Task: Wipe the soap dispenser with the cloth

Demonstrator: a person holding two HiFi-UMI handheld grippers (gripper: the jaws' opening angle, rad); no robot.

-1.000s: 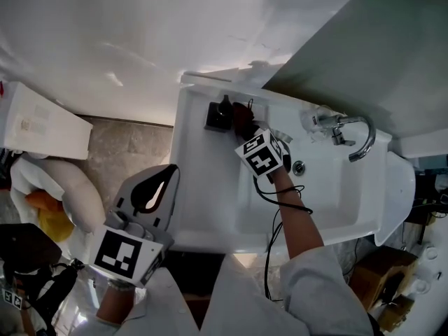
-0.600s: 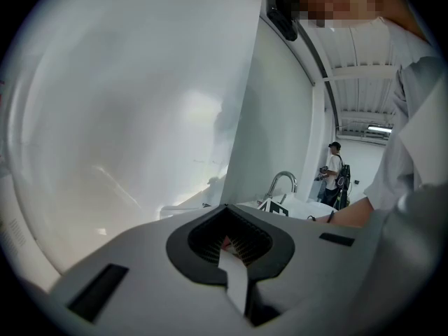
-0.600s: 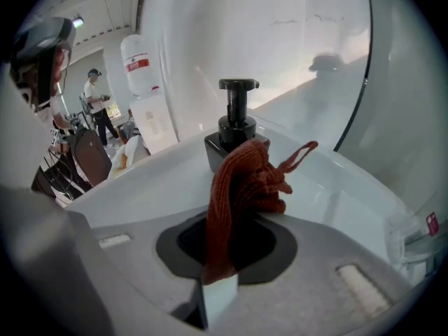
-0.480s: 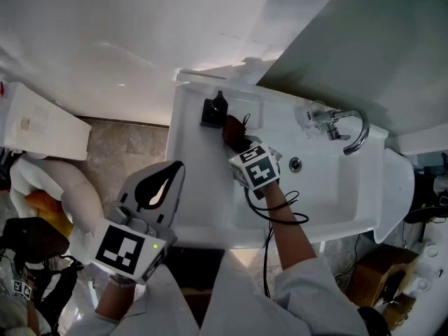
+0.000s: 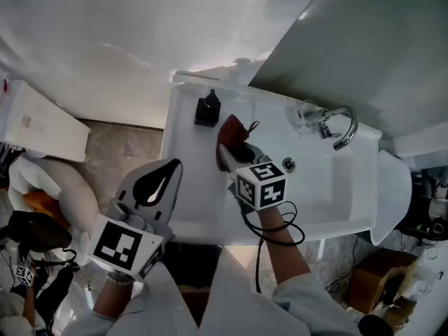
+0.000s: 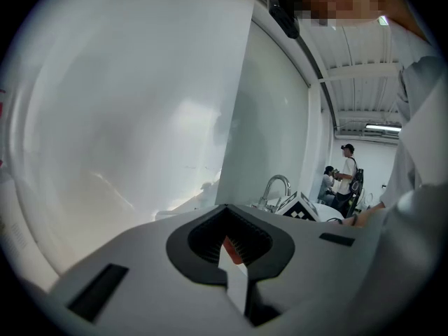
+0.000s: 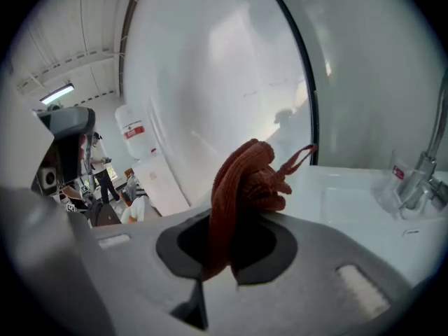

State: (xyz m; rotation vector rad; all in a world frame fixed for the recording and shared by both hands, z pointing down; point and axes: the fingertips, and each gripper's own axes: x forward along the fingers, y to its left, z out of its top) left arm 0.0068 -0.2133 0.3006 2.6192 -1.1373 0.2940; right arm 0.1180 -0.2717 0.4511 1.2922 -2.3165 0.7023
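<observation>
Over the sink (image 5: pixel 336 194), cloth (image 5: pixel 229 138) masks where right gripper (image 7: pixel 225 247) pinches it; left gripper (image 6: pixel 232 256) pressed together.

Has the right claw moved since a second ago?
Yes. The right claw, gripping the cloth, drew back from the soap dispenser toward the sink's front edge.

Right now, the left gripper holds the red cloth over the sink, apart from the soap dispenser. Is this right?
No: the right gripper holds the red cloth, as the right gripper view shows; the left gripper is shut and empty. The cloth is indeed over the sink, apart from the soap dispenser.
</observation>
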